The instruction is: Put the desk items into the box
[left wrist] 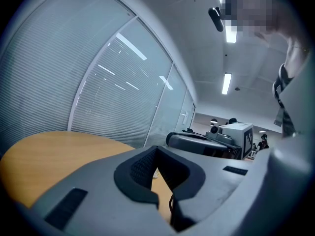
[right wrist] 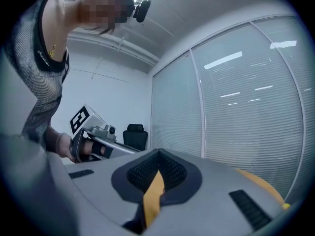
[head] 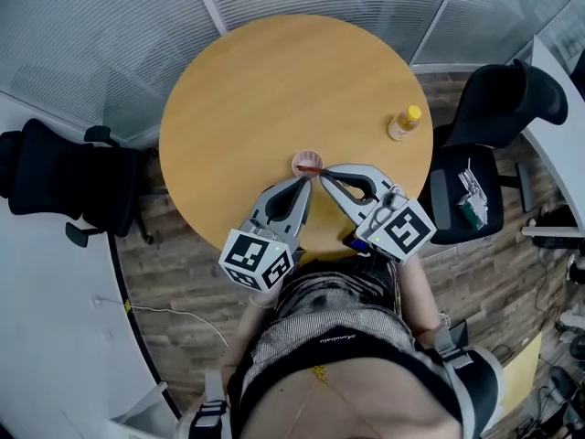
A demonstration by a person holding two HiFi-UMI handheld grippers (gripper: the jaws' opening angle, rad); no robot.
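A small pinkish round item (head: 308,162) with a red streak across it lies on the round wooden table (head: 274,90), close to the near edge. My left gripper (head: 305,180) and right gripper (head: 323,174) point at it from the near side, tips almost touching each other just short of it. In the left gripper view the jaws (left wrist: 156,150) meet at their tips with nothing seen between them. The right gripper view shows the same: the tips (right wrist: 158,152) are together and only table shows through the gap behind them. No box shows in any view.
A small bottle with a yellow cap (head: 405,123) stands near the table's right edge. Black office chairs stand at the left (head: 73,181) and right (head: 494,126); the right one has small items (head: 473,199) on its seat. Glass walls with blinds run behind the table.
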